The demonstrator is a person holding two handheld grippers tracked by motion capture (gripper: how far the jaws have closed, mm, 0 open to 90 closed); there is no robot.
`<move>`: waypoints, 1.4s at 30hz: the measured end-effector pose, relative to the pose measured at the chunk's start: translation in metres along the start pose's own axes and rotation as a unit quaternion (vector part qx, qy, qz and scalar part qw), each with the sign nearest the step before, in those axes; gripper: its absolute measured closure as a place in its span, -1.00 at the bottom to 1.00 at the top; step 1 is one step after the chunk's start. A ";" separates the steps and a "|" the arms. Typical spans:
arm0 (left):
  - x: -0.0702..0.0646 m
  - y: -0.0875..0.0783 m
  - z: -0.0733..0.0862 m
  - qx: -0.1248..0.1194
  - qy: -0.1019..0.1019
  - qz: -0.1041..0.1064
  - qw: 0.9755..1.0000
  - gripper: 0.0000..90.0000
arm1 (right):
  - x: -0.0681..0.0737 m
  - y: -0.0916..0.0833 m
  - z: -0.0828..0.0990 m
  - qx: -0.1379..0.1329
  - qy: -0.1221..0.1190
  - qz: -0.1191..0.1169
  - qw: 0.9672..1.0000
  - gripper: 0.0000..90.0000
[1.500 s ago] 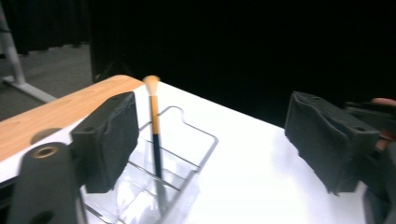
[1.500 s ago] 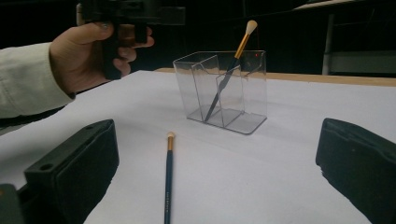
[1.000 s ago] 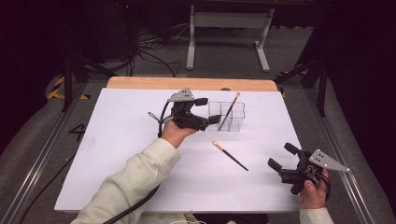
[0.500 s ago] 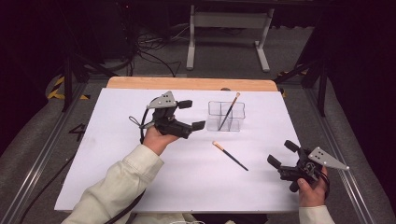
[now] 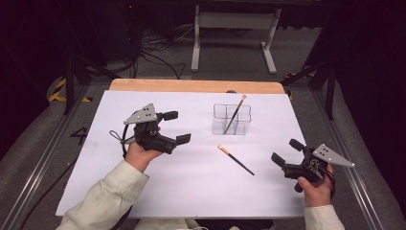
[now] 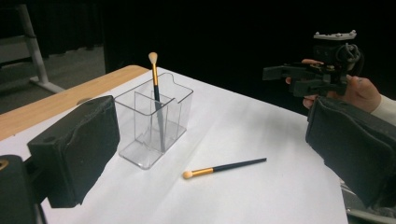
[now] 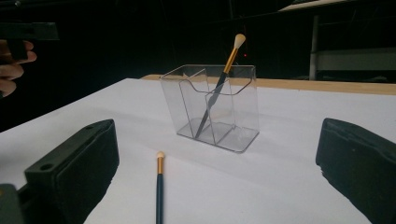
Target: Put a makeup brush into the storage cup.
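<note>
Your left gripper [image 5: 173, 127], jaws spread and empty, is held off the white table [image 5: 143, 191], pointing to 3 o'clock. Your right gripper [image 5: 286, 152], likewise parted, aims toward 10 o'clock. The black-handled, gold-ferruled makeup brush [image 5: 236, 160] lies between them, at 6 o'clock of the clear plastic compartment holder [image 5: 231, 120].

loose brush [image 6: 224, 167] lies beside clear holder [image 6: 154, 122], fingers [image 6: 74, 149] apart.

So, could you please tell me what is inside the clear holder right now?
One brush stands tilted inside the holder, bristles up above the rim. The other compartments look empty through the clear walls. A second brush lies outside on the table.
</note>
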State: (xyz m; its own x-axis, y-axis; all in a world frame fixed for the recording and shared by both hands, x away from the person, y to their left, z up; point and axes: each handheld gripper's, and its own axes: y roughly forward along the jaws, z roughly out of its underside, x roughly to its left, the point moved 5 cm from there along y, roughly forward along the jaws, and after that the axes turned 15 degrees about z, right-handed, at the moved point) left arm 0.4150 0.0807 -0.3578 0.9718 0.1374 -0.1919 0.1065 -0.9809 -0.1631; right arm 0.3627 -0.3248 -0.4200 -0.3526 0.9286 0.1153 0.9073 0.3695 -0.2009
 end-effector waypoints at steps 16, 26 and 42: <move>-0.004 -0.022 0.009 -0.002 0.012 -0.013 1.000 -0.93 | 0.005 0.013 -0.012 0.018 -0.005 -0.007 1.000 -1.00; 0.002 -0.029 0.016 -0.008 -0.003 -0.015 1.000 -0.93 | 0.019 0.025 -0.019 0.057 -0.029 -0.020 0.998 -0.99; -0.001 -0.049 0.028 -0.001 -0.006 -0.038 0.999 -0.93 | 0.044 0.056 -0.035 0.140 -0.093 -0.025 0.985 -0.99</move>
State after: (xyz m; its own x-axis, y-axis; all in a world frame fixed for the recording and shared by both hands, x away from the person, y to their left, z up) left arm 0.4034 0.1329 -0.3763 0.9582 0.2126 -0.1912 0.1796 -0.9679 -0.1759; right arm 0.4063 -0.2645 -0.3926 -0.4543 0.8897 -0.0440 0.7981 0.3846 -0.4638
